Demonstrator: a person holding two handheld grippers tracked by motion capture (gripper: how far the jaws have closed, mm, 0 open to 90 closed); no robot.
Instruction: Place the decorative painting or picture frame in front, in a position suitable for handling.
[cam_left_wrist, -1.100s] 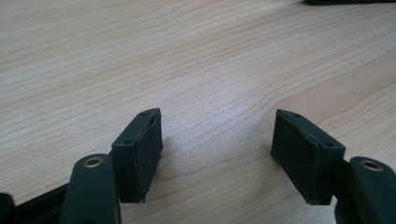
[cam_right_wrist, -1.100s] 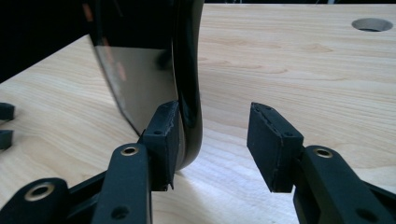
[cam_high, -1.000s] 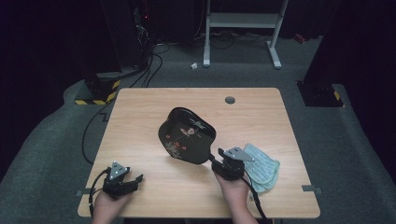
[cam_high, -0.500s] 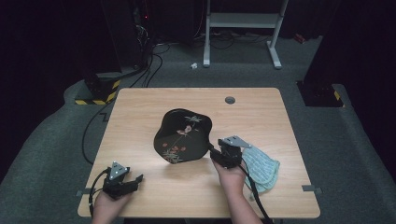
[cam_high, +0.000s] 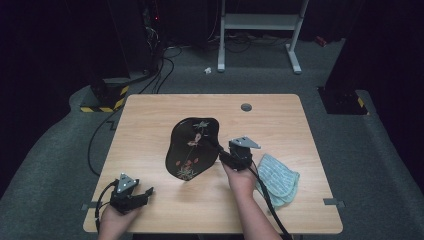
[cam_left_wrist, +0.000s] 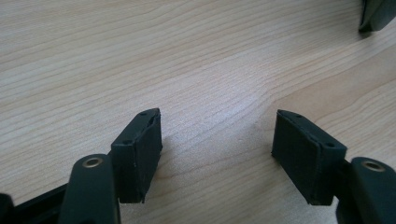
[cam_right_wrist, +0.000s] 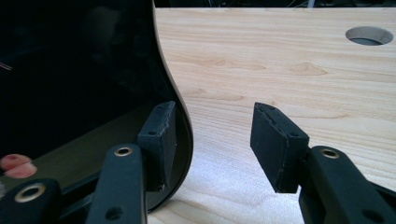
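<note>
The black tray (cam_high: 192, 147) has turned on the bench (cam_high: 150, 125) since a second ago and now lies lengthwise mid-bench, right gripper (cam_high: 226, 156) at its rim, jaws half open, unclamped; left gripper (cam_high: 142, 196) idles wide, so repositioning looks nearly finished.

Your right gripper (cam_high: 223, 156) jaws apart, one over the black tray (cam_high: 192, 147) edge, bare bench (cam_high: 150, 125) open to your left and far side, blue cloth (cam_high: 278, 178) blocking beside your right hand, left gripper (cam_high: 142, 194) over free wood.
</note>
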